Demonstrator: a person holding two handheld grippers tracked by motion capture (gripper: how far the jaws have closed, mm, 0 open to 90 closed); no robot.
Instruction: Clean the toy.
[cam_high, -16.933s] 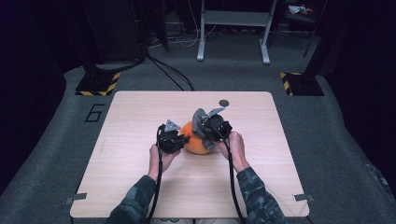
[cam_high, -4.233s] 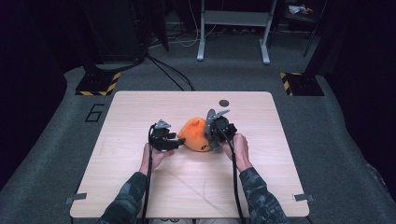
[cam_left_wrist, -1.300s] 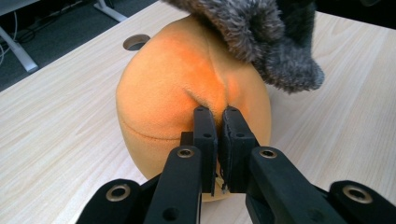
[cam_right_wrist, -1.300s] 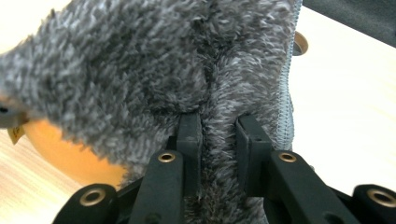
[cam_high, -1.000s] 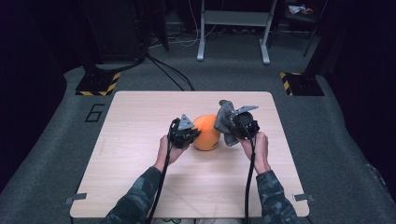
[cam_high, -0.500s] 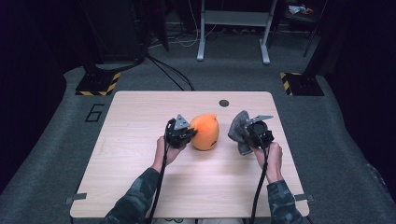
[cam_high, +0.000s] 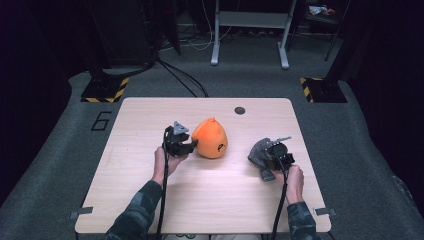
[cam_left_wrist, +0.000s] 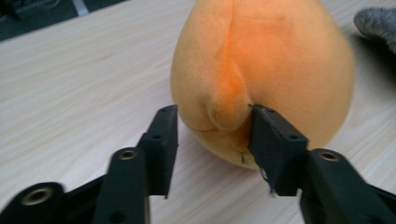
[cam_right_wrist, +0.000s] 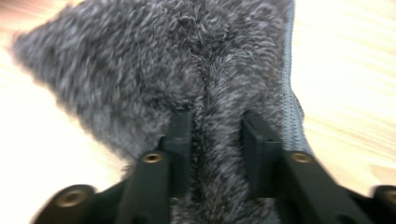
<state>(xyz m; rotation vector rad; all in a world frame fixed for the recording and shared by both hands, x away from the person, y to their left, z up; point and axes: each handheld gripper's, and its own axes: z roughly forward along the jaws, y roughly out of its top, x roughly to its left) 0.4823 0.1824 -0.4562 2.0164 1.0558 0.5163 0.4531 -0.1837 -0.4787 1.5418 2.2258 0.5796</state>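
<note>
Centrally in the high view, an orange plush toy (cam_high: 210, 138) shaped like a pointed fruit sits on the wooden table (cam_high: 150, 200), a little above the middle of the frame. The left gripper (cam_high: 191, 145) meets the toy's left flank, held by the person's left hand (cam_high: 166, 162). In the left gripper view the jaws stand apart: the right-hand jaw presses the toy beside a small bulging fold, while the left-hand jaw sits clear of the fabric, so the claw is released rather than clenched.

Right of centre in the high view, well apart from the toy, the right gripper (cam_high: 263, 159) is held by the right hand (cam_high: 292, 178) against a grey fuzzy cloth piece (cam_high: 259, 153). In the right gripper view that furry grey material (cam_right_wrist: 177, 60) fills the upper frame, a seam running down between the jaws, which are clamped on a ridge of it. A ribbed edge runs along the cloth's right side.

A small dark disc (cam_high: 240, 110) lies near the table's far edge.
</note>
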